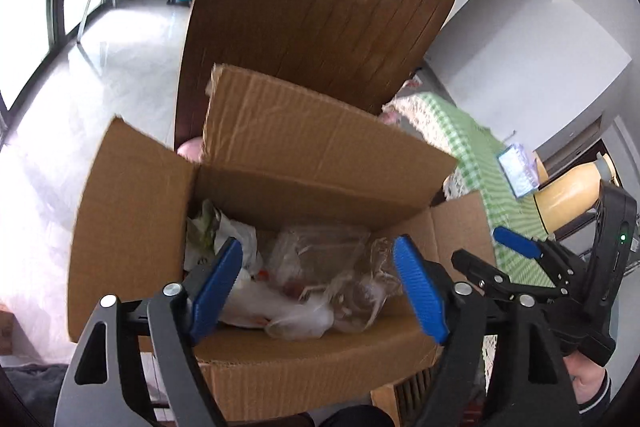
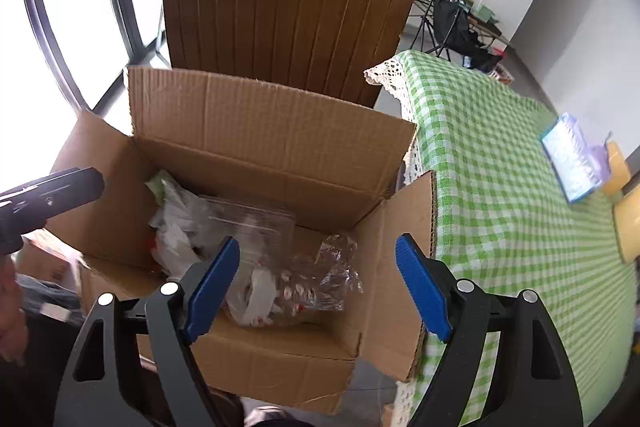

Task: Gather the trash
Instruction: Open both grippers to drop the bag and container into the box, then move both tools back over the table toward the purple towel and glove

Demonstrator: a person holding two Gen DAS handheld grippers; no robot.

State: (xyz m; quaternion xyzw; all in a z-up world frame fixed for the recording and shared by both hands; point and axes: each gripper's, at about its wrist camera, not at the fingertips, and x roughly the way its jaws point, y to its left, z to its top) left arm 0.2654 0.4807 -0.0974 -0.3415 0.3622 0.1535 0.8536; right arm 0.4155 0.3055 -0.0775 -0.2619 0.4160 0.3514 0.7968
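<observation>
An open cardboard box (image 1: 132, 227) holds the trash: a crumpled clear wrapper (image 1: 360, 291), a white plastic bag (image 1: 260, 303) and a clear plastic container (image 1: 320, 247). My left gripper (image 1: 318, 247) hangs open just above the box, nothing between its blue pads. The right gripper (image 1: 476, 243) is beside it over the box's right flap. In the right wrist view the right gripper (image 2: 318, 243) also stands open over the box (image 2: 272, 131), above the clear wrapper (image 2: 320, 275) and white bag (image 2: 176, 239). The left gripper's black body (image 2: 52, 193) shows at the left edge.
A brown slatted chair back (image 2: 288, 19) rises right behind the box. A table under a green checked cloth (image 2: 500, 187) adjoins the box's right side, bearing a pale blue clear case (image 2: 572, 159) and a yellow bottle (image 1: 568, 195). Windows line the left.
</observation>
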